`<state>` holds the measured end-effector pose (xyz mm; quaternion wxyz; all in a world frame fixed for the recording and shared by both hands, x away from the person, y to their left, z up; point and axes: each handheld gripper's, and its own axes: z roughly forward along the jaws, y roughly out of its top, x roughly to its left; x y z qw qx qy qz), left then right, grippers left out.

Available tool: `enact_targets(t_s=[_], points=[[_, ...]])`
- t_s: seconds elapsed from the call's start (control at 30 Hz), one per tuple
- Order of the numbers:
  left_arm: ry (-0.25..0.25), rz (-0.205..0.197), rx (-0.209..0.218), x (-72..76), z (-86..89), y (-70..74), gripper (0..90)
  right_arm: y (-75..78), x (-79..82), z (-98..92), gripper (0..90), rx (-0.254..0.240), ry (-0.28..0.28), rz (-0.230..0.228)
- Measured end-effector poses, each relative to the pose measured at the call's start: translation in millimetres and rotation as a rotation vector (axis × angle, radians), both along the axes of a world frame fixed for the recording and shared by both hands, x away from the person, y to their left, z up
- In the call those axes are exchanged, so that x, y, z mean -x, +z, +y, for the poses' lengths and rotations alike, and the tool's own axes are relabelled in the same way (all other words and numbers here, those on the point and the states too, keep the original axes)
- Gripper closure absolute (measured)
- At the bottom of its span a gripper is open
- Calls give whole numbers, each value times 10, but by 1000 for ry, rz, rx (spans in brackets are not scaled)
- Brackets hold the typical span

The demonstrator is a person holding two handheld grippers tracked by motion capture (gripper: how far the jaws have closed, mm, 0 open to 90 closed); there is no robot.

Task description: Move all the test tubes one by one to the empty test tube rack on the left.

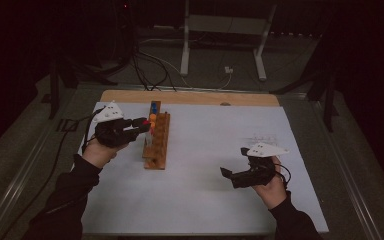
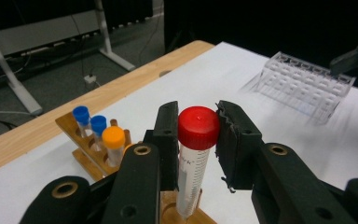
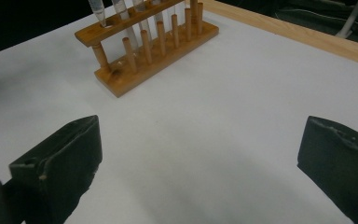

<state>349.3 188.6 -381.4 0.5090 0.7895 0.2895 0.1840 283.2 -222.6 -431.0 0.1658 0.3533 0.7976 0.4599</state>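
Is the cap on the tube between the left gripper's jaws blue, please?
No. In the left gripper view the tube standing between the left gripper jaws has a red cap; the blue caps sit farther back in the wooden rack.

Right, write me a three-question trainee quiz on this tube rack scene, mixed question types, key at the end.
1. True or false: the left tool has its jaws on either side of the red-capped tube, which stands in the wooden rack.
2. Multiple choice: the caps on the other tubes in the rack, seen in the left gripper view, are A) two blue and one orange; B) three green; C) one white and two black.
3. Fill in: the right tool hovers with its jaws wide ____ over the white table surface.

Key: 1 true; 2 A; 3 open.
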Motion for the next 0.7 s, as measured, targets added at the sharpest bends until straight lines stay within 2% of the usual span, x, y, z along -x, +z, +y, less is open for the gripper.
enact_targets(t_s=[0.2,0.57,0.7], points=[[9,24,-22,-22,-21,-175,717,5,6,-1,0,-1,5,1],[26,83,-40,-52,17,-509,717,13,11,-5,0,-1,9,-1],[27,96,-35,-66,19,-579,716,12,9,-7,0,-3,11,1]])
